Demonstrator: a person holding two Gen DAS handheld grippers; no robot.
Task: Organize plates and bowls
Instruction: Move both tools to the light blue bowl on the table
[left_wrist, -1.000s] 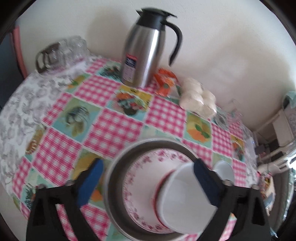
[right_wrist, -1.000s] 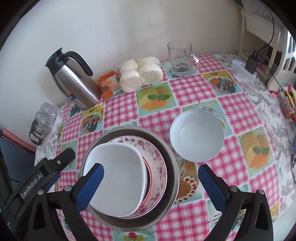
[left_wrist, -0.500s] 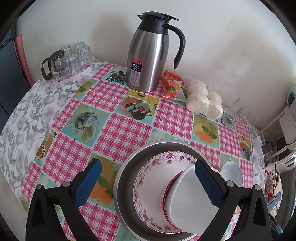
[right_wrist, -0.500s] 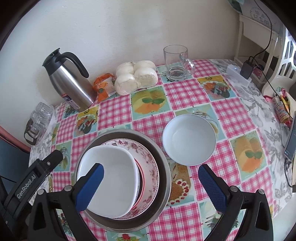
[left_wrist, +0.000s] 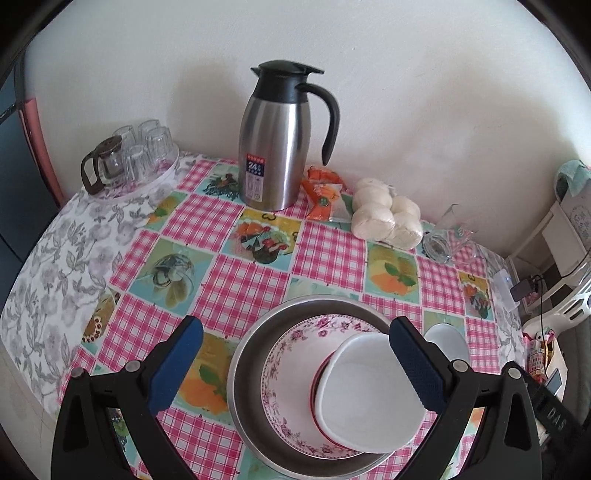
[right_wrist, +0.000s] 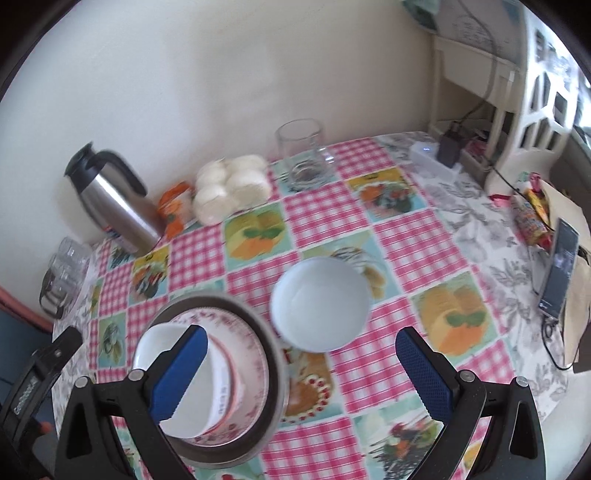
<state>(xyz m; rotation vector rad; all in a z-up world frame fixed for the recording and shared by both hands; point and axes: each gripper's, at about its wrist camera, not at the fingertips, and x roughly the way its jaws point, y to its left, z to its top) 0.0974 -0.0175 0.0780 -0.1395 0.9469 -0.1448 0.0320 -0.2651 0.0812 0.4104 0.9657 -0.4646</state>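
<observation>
Only the right view shows a phone (right_wrist: 559, 266) far right, white bowl (right_wrist: 320, 303) ahead between the wide-open, empty right gripper (right_wrist: 301, 373), left gripper (left_wrist: 295, 369) likewise spread, empty, over the pan (left_wrist: 247, 354).

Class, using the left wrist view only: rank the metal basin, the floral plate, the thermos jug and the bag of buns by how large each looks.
1. metal basin
2. floral plate
3. thermos jug, though it stands farther away, so its rank against the plate is unsure
4. bag of buns

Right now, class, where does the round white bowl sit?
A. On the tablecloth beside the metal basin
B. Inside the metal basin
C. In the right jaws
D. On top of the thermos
A: the round white bowl rests on the checked tablecloth, outside the metal basin.
</observation>
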